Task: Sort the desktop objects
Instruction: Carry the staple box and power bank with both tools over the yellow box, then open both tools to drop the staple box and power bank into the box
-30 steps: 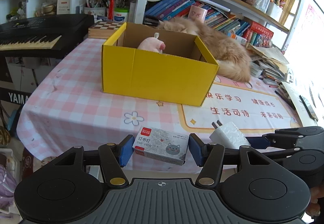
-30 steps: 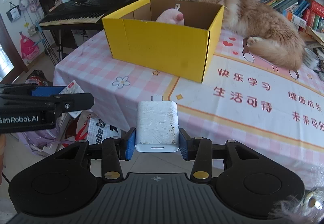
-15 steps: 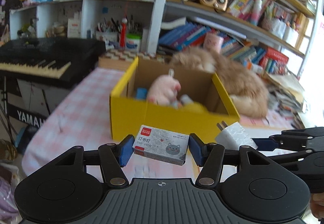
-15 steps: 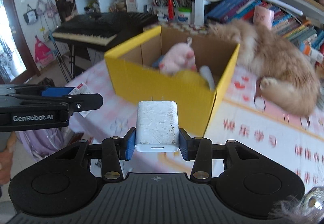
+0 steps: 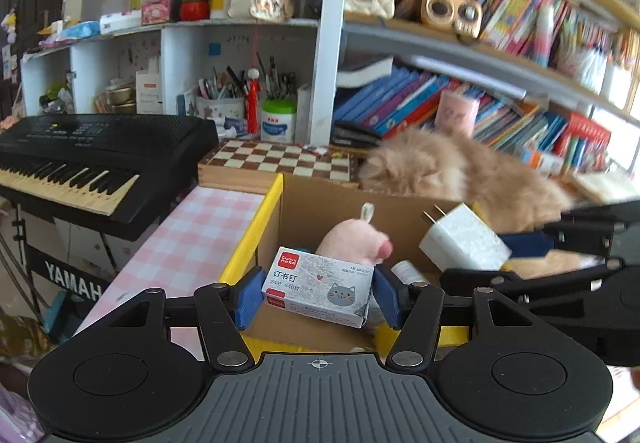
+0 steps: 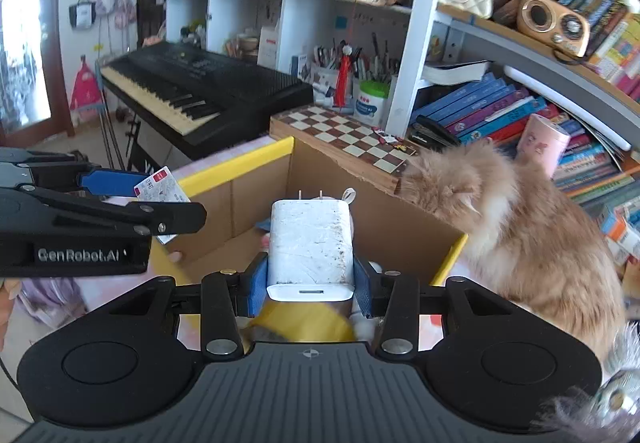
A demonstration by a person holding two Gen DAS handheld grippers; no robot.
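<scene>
My left gripper (image 5: pixel 318 297) is shut on a small grey staple box (image 5: pixel 318 289) with a cat drawing, held over the near left part of the open yellow cardboard box (image 5: pixel 256 235). Beside it, my right gripper (image 6: pixel 310 287) is shut on a white wall charger (image 6: pixel 310 247), prongs pointing away, above the same yellow box (image 6: pixel 240 163). In the left wrist view the charger (image 5: pixel 464 239) shows at right. A pink plush toy (image 5: pixel 352 245) lies inside the box. The staple box (image 6: pixel 162 191) also shows at left in the right wrist view.
An orange long-haired cat (image 6: pixel 516 227) lies against the far right side of the box. A chessboard (image 5: pixel 276 161) sits behind the box. A black keyboard (image 5: pixel 88 159) stands to the left. Crowded bookshelves (image 5: pixel 460 99) rise behind. The pink checked tablecloth (image 5: pixel 192 235) shows left of the box.
Both grippers have moved forward and up from the table's near edge to above the yellow box, each still holding its object. The box interior now shows below them.
</scene>
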